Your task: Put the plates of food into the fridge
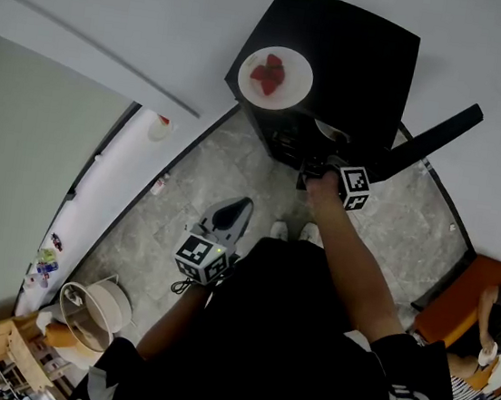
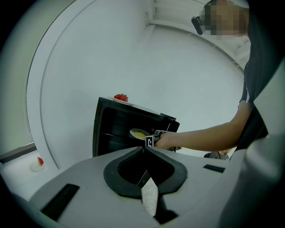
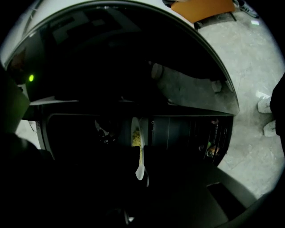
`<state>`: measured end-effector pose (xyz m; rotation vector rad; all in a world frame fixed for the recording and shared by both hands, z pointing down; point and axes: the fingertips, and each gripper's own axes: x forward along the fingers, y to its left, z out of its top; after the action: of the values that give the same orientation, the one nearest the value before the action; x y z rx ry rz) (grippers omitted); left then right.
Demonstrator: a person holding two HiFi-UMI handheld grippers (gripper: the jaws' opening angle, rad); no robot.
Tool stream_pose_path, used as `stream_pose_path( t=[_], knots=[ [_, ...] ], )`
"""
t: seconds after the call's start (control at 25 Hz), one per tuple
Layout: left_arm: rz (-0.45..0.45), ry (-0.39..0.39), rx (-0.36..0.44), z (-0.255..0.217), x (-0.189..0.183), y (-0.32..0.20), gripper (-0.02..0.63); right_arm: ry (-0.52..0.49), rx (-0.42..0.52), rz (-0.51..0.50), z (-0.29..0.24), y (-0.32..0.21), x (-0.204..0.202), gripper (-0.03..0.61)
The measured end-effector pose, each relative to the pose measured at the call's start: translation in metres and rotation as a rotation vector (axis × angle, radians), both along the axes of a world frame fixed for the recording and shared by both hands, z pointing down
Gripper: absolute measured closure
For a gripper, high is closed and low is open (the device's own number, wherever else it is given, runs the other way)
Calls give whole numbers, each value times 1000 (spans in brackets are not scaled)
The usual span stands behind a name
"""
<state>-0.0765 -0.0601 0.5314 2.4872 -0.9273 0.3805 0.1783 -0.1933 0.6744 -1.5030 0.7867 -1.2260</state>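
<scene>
Left gripper (image 1: 240, 206) (image 2: 143, 150): nearest, held low by the person's body and well short of the fridge (image 1: 365, 59) (image 2: 107, 129). Its jaws are closed tip to tip with nothing between them.
Right gripper (image 1: 315, 168) (image 3: 141, 150): reaches into the fridge's open front, jaws clamped on a plate's near rim.
Plate of yellow food (image 2: 139, 133) (image 3: 136, 132): inside the fridge, rim pinched between the right fingertips, the rest jutting past them.
Fridge door (image 1: 435, 136) (image 3: 196, 93): swung open to the fridge's right in the head view.
Plate of strawberries (image 1: 276, 77) (image 2: 121, 97): on the fridge's top.
Hard to make out: the fridge interior is dark, so the shelf under the held plate cannot be told. Small items in the door rack are indistinct.
</scene>
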Motion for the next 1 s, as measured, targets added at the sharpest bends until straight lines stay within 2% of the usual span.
stream_pose_path(
  t=[0.12, 0.2, 0.24, 0.56, 0.76, 1.0],
  knots=[
    [-9, 8, -1, -2, 0, -1, 584, -18, -5, -3, 3, 7, 0, 540],
    [-29, 28, -2, -4, -1, -2, 586, -26, -24, -24, 0, 12, -4, 435],
    [-36, 37, 0, -5, -1, -3, 590, -29, -25, -36, -2, 14, -6, 420],
    [-34, 37, 9, -8, 5, 2, 592, -1, 0, -108, -6, 28, -8, 420],
    [-53, 113, -13, -10, 8, 3, 592, 18, 21, -161, -15, 37, -12, 420],
    [-65, 114, 15, -12, 5, 5, 591, 44, 72, -229, -31, 47, -19, 420]
  ],
)
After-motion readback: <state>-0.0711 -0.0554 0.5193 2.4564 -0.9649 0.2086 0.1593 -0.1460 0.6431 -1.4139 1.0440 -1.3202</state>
